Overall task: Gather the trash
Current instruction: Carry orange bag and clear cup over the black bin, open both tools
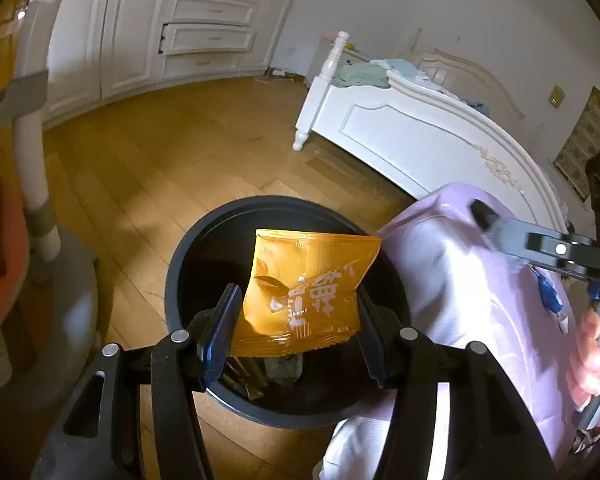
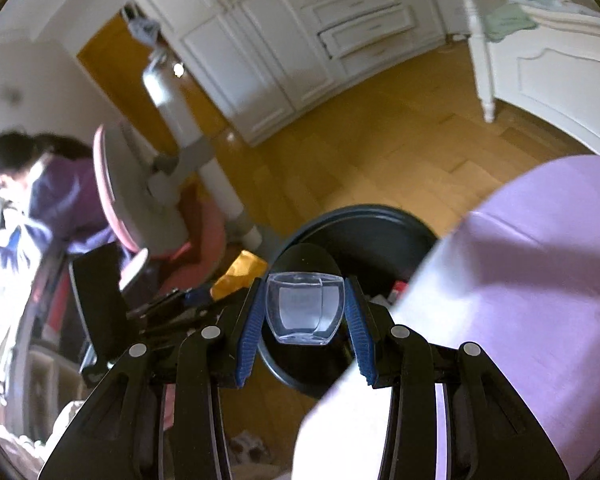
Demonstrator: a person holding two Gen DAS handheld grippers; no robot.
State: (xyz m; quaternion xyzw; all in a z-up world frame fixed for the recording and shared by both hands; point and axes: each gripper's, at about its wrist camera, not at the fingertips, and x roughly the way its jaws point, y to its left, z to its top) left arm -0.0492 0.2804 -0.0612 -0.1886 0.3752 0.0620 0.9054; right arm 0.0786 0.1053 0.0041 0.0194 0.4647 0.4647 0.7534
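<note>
Black linkage arms and blue ribbed pads fill the bottom of both wrist views, and each pair grasps a piece of trash. From the left wrist, the left gripper [image 1: 296, 328] is clenched on an orange snack wrapper [image 1: 304, 292], pinched at its lower sides so that the wrapper stands up between the fingers directly over the mouth of the dark round bin [image 1: 180, 264]; holding it there, I judge, means it would fall straight in when let go. Inside the bin, at about 6 o'clock under the wrapper, lie some brownish wrappers and a crumpled clear piece, so it is already partly filled. At 3 o'clock in that view the right gripper comes in across a lilac-clad leg [image 1: 480, 280], with a hand [image 1: 592, 360] at the frame edge. From the right wrist, the right gripper [image 2: 305, 312] is closed on a small clear plastic cup [image 2: 304, 308], squeezed at its sides, open mouth toward the camera and apparently empty. The bin [image 2: 364, 220] sits just beyond at 12 to 1 o'clock, with a little red and white litter visible inside at 2 o'clock of the cup. The cup looks short of the bin's centre, so it probably needs carrying further over the opening.
</note>
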